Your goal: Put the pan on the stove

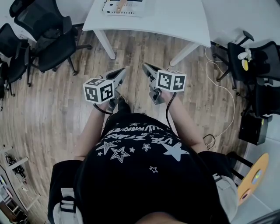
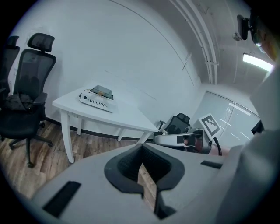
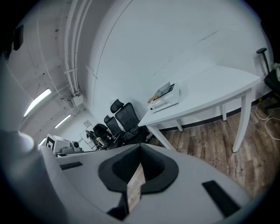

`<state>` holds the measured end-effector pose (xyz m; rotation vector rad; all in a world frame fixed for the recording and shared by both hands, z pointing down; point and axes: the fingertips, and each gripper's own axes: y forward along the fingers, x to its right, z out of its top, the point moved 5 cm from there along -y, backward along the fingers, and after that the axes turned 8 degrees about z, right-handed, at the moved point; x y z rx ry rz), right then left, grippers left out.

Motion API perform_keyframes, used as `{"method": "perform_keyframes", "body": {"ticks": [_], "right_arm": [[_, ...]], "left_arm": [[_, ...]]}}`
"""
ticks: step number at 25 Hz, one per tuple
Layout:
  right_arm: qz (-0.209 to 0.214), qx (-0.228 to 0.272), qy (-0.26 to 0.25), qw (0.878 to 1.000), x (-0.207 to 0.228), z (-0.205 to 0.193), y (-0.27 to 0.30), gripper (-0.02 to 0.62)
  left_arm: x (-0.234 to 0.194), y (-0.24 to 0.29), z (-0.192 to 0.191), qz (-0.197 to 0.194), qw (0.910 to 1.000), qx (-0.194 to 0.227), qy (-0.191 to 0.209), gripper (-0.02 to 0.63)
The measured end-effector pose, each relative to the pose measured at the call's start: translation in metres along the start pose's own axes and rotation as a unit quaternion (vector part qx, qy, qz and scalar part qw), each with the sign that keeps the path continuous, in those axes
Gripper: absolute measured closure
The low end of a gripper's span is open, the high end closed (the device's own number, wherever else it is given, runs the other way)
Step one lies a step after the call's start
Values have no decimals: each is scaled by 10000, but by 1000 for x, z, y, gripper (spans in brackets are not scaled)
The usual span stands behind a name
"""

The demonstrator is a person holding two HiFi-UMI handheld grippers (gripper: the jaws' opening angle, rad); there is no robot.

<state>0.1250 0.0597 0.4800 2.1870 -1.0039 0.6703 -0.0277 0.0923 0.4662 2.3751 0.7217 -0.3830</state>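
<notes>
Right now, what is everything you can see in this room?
table: one, white, ahead by the wall
box-shaped device: one, white, on the table
office chairs: at least three, black, left of the table
floor: one, brown wood planks, all around
cable: one, white, on the floor at right
pan: none in view
left claw: one, grey, shut and empty, before the person
right claw: one, grey, shut and empty, beside it

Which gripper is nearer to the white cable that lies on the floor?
Right. In the head view, the white cable lies to the right of the right gripper; the left gripper is on the other side, farther from it.
</notes>
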Motion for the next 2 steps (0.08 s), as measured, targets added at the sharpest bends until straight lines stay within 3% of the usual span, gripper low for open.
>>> {"method": "perform_keyframes", "body": {"ticks": [2], "right_arm": [[28,0,29,10000,-1,-5,-7,588]], "left_arm": [[7,-2,-6,11,10000,-12,7,598]]}}
